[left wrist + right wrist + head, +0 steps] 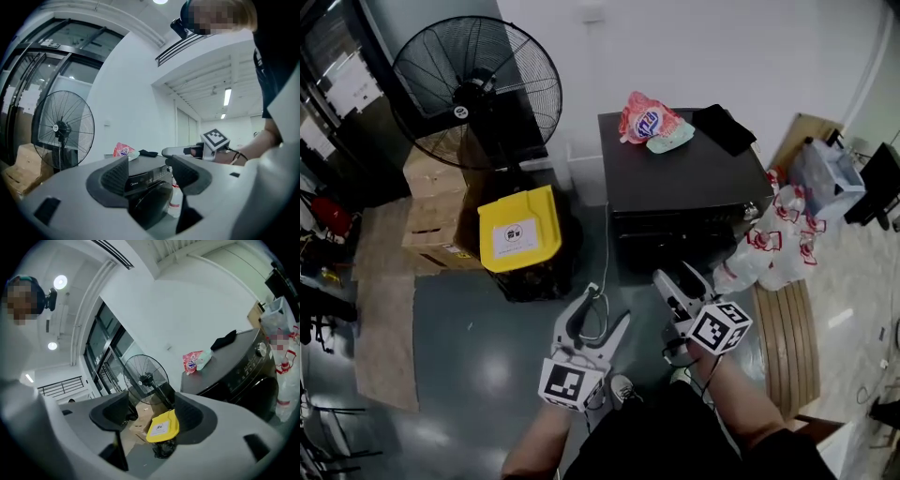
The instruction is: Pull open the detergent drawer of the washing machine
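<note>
Head view first: the washing machine (pixel 684 173) stands ahead and a little to the right, its dark lid carrying a pink bag (pixel 645 118) and a black cloth (pixel 724 127). The control strip (pixel 684 217) runs sideways along the top of the front, facing the person. The right tongs (pixel 675 274) are the nearer pair, close to that front. The left tongs (pixel 598 317) sit further back over the floor. Both are spread wide and empty. The bag's blue logo is too small to read, and so is the sticker on the yellow bin lid (pixel 519 230).

Left gripper view: the left tongs (pixel 150 172) are released with nothing between the pads, and the machine is framed dead ahead. "Midea" reads on the strip's left end, most likely the detergent drawer (pixel 133 185), which is still flush. By my reckoning, the pull comes straight back toward the person.

Right gripper view: the right tongs (pixel 151 412) are released too, aimed at the yellow bin (pixel 162 426). The machine (pixel 234 369) lies off to their right.
</note>
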The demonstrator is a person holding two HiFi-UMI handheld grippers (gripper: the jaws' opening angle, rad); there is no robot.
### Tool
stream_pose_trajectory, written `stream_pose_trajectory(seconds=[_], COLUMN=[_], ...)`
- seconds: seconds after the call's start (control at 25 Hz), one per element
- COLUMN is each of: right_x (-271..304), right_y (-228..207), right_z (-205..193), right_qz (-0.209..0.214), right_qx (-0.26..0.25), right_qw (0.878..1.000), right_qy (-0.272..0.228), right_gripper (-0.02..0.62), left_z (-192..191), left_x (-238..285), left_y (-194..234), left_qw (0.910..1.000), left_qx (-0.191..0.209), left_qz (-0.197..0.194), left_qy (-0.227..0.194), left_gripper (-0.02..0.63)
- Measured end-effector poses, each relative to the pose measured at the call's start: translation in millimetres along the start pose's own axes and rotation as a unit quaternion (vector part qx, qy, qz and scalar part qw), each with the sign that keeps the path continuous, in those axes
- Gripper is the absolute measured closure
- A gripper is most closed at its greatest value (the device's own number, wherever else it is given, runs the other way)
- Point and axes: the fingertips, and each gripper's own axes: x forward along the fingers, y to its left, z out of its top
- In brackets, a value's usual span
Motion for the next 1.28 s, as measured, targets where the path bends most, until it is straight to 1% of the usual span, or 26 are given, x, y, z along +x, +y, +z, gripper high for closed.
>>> stream_pose_trajectory(seconds=[0.32,0.4,0.56,0.64,0.8,1.0,1.28], right_x=[33.9,43.8,62.1,71.6,91.7,118.9,145.9], right_y=[-43.3,-56.2,-85.3,-99.5,-131.1,-169.8,-217.3], right_z=[-23.1,-28.6,-39.2,-43.9,-52.2,-62.7,-79.2], right_qz=[-0.033,-0.036,-0.049,-0.052,-0.056,-0.062,-0.078], right_qx=[0.076,0.092,0.110,0.131,0.188,0.259,0.333], right_qw=[0.997,0.995,0.992,0.989,0.980,0.963,0.939], right_qy=[0.008,0.011,0.028,0.033,0.035,0.031,0.029], right_gripper=[0.252,0.245,0.235,0.229,0.216,0.187,0.153], left_z=[-13.1,-17.6,-29.6,-34.5,-43.7,-55.2,-74.6], left_x=[20.2,29.0,48.2,58.9,84.1,117.6,156.2], left_y=[18.4,22.1,29.2,30.9,32.3,36.8,42.9], left_qw=[0.9999,0.9999,0.9996,0.9993,0.9985,0.9978,0.9965], left_qx=[-0.008,-0.005,-0.005,-0.003,0.002,-0.002,-0.007], left_qz=[-0.010,-0.009,-0.003,-0.005,-0.010,-0.012,-0.014], left_qy=[0.005,0.010,0.028,0.037,0.053,0.064,0.082], left_gripper=[0.342,0.342,0.342,0.342,0.342,0.342,0.342])
